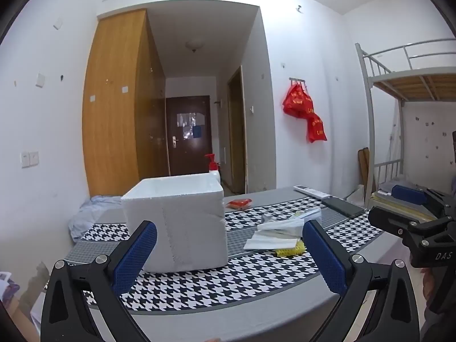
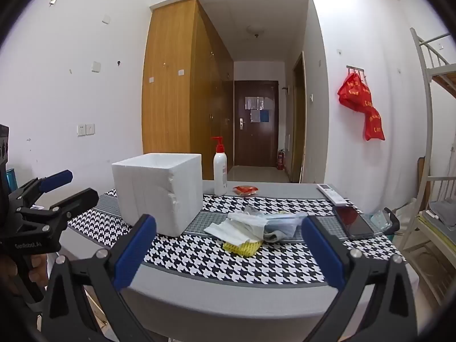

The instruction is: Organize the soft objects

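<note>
So both tongs are wide open and hold nothing. The left gripper (image 1: 229, 252) hangs over the near edge of the table (image 1: 228, 319), in front of the white foam box (image 1: 175, 222). The right gripper (image 2: 229, 250) hangs at the same edge and points at the pile of soft things (image 2: 256, 228).

That pile lies on the checked cloth (image 2: 199, 253), just beside the box on its right. It has white wipes, a crinkly clear bag and a yellow net piece (image 2: 242, 247) at the bottom, all touching.

I think the job is to put these in the box, and none look moved yet. To do it well, the right gripper should go down slowly on 1 soft thing on top and pinch it in the middle, not at a loose corner. Floppy things can slip or drag the rest along. Lift high enough to clear the box wall. The left gripper could steady the box, since foam looks light.

Also on the table are a pump bottle (image 2: 220, 171), a small red packet (image 2: 245, 190), a white remote (image 2: 332, 193) and a dark phone (image 2: 353, 223). Behind are a wooden wardrobe (image 2: 171, 85), a dark door (image 2: 256, 122), red bags (image 2: 362, 105) on a wall hook, and a bunk bed (image 1: 413, 85) on the right
</note>
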Tool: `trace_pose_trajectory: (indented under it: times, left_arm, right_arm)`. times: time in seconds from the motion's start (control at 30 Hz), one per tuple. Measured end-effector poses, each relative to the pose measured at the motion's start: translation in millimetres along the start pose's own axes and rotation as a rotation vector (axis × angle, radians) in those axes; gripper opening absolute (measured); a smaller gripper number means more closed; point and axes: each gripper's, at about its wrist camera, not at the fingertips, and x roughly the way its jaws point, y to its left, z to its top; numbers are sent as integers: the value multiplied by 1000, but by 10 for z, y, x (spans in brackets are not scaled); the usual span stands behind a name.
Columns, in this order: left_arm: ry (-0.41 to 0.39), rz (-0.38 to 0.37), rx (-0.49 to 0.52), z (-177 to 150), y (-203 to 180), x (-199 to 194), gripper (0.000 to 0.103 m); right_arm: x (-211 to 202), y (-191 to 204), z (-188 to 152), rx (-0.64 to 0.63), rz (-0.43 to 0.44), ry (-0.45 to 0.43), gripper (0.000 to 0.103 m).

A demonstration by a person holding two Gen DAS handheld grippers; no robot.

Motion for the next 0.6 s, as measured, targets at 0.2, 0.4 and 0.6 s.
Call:
trace_pose_trajectory:
  times: [0.2, 0.4, 0.6]
  left_arm:
    - [-5, 9, -4, 6, -29, -3, 102]
    - [3, 10, -17, -16, -34, 32, 102]
    - [19, -8, -24, 13, -2, 20, 102]
  right_arm:
    - [-2, -6, 0, 5, 0, -1, 103]
    - [-34, 9, -28, 5, -2, -2, 103]
    - [-15, -19, 5, 8, -3, -3, 103]
